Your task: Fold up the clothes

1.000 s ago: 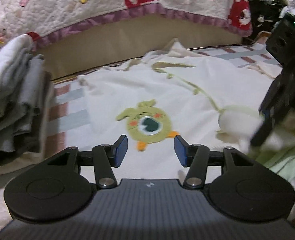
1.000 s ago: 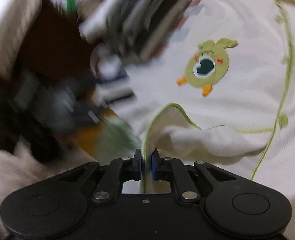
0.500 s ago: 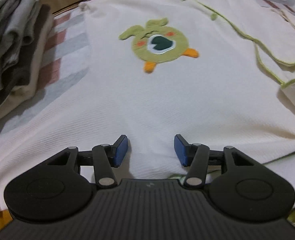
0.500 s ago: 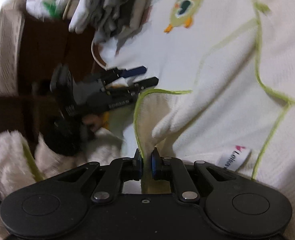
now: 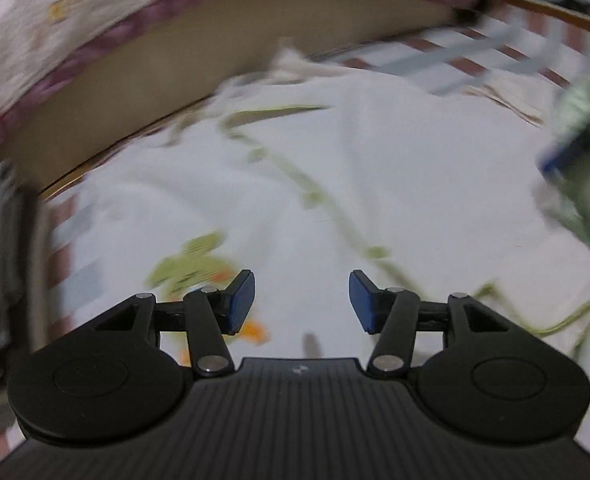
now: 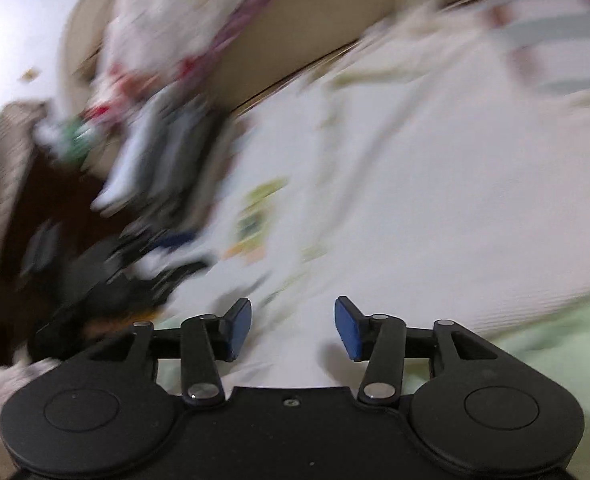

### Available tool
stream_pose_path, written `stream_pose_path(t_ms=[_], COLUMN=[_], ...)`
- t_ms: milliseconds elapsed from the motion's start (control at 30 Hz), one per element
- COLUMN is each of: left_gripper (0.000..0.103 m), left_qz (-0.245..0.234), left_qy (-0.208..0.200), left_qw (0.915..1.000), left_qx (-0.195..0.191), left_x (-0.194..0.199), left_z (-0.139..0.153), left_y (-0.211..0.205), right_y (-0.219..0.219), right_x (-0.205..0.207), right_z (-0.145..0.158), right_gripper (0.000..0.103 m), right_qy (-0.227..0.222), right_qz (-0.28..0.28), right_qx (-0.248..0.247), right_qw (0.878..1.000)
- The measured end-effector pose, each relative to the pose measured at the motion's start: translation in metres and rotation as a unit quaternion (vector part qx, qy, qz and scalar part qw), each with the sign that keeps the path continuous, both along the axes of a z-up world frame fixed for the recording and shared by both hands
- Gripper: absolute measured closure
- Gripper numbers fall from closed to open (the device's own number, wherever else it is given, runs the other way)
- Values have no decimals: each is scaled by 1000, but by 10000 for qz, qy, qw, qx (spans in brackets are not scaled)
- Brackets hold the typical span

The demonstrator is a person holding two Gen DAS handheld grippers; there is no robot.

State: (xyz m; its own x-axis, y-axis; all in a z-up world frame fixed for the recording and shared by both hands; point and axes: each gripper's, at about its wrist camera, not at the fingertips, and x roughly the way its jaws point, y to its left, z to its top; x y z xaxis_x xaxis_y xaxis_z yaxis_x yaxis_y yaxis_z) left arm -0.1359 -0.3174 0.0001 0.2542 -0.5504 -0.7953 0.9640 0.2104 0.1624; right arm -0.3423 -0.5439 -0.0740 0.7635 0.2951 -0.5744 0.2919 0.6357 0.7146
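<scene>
Hovering over one shirt (image 5: 415, 184): two hand-held grippers

Right gripper (image 6: 293, 326) hanging open over a cream garment (image 6: 435, 208)

The whole view is smearing with blur. The blue-padded fingers (image 6: 345, 328) are standing wide apart with nothing between them, above the cream garment, which is lying spread out with a green and orange cartoon patch (image 6: 259, 216) showing on it. A pale green cloth (image 6: 551, 336) is peeking in at lower right. At left, a stack of grey folded clothes (image 6: 163, 160) is sitting beside the garment, and the other black gripper (image 6: 107, 276) is showing below it.
</scene>
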Motion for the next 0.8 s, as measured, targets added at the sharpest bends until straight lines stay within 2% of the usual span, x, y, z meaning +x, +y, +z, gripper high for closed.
stream_pose_path(t_ms=[33,100,233,367,433,500,567,633,667,733,767,800], left_gripper=[51,51,51,42,38,28,27,27,31,66,88,88], left_qz=[-148,-352,-382,-29,78,135,193,250,278,282,255,229], left_qy=[36,171,405,641,755,844,932,1021,1065,1223,1337,1452], left_qw=[9999,9991,9978,9970,9959,9947,9932,9916,9908,9893,9885,9875], left_qx=[54,159,357,434,491,578,664,750,793,750,662,574], left_x=[-9,-24,-34,-30,-30,-31,-32,-34,-35,-36,-37,-37], left_z=[-5,-17,-31,-33,-36,-42,-48,-55,-58,-60,-58,-56], left_y=[-6,-12,-6,9,13,14,15,15,16,18,20,22], right_y=[-5,-2,19,31,27,21,23,27,31,36,38,41], right_x=[-8,-19,-21,-9,-3,-2,6,9,9,6,4,2], right_z=[0,-3,-20,-36,-44,-53,-62,-61,-58,-51,-48,-46], right_gripper=[50,50,49,45,44,44,44,45,45,46,46,46], right_qy=[80,104,235,267,277,303,420,527,536,616,668,720], right_qz=[-180,-92,433,499,413,308,237,326,410,624,690,753], right_qx=[-125,-114,294,806,822,854,863,613,468,233,154,78], right_qw=[9997,9998,9984,9951,9954,9954,9951,9962,9966,9959,9953,9945])
